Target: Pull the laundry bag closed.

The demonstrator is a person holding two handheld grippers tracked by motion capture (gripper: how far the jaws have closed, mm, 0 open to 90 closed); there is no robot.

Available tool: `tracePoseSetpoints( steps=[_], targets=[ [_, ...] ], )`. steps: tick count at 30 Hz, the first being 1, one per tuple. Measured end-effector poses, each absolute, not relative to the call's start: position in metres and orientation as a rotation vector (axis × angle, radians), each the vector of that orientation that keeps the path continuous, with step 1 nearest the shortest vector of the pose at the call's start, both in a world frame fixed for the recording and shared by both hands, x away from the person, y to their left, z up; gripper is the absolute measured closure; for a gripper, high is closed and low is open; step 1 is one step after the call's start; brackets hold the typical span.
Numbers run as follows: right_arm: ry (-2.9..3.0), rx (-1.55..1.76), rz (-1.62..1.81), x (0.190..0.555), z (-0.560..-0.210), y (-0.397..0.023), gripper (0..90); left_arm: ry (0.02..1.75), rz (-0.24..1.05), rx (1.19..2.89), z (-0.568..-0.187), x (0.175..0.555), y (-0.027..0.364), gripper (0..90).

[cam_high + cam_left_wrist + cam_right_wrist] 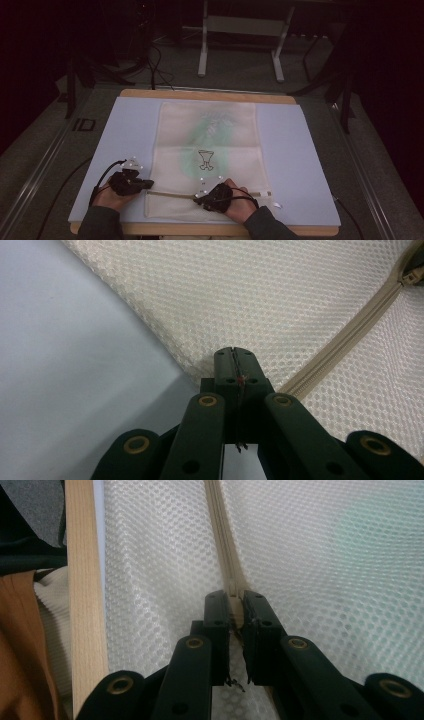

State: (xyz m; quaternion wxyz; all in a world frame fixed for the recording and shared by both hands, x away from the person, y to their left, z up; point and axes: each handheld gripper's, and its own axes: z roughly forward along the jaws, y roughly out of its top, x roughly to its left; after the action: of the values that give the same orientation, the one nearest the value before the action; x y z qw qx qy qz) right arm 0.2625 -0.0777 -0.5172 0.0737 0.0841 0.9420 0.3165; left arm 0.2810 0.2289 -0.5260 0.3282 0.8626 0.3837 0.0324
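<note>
My left gripper (234,352) sits nearest the lens in its own view, black jaws pressed together on the corner edge of the cream mesh laundry bag (280,300), pinning the fabric just beside the near end of the beige zipper (345,352). To one side of that corner I see the pale blue surface (65,365), bare and smooth. My right gripper (236,605) is clamped on the zipper (225,540) farther along, its jaws closed around the tape so the beige strip runs straight up from between them; whether the slider itself is caught there, I cannot tell. Mesh spreads on both sides of it, with a faint green tint (360,535) showing through at one side, and the wooden edge (85,580) of the board runs just beyond the bag. From the high view, the left gripper (145,184) holds the bag's near-left corner while the right gripper (200,197) grips the zipper line about midway across, both hands low at the near edge. The bag (207,150) lies flat in the middle of the surface (300,160), a small drawn emblem (205,159) on it.
</note>
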Motion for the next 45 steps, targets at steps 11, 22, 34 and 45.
tracePoseSetpoints(
  steps=[11,22,34,45],
  targets=[
    [2.823,0.272,0.952,0.263,-0.516,-0.087,82.2,1.008,0.082,2.259,-0.526,0.281,0.229,89.9],
    [2.820,0.293,0.952,0.263,-0.517,-0.094,82.3,1.007,0.081,2.258,-0.526,0.281,0.229,89.9],
    [2.819,0.327,0.946,0.264,-0.519,-0.108,82.2,1.009,0.080,2.255,-0.526,0.281,0.229,89.9],
    [2.821,0.351,0.950,0.265,-0.519,-0.117,82.2,1.013,0.079,2.251,-0.526,0.281,0.229,89.9]
  ],
)
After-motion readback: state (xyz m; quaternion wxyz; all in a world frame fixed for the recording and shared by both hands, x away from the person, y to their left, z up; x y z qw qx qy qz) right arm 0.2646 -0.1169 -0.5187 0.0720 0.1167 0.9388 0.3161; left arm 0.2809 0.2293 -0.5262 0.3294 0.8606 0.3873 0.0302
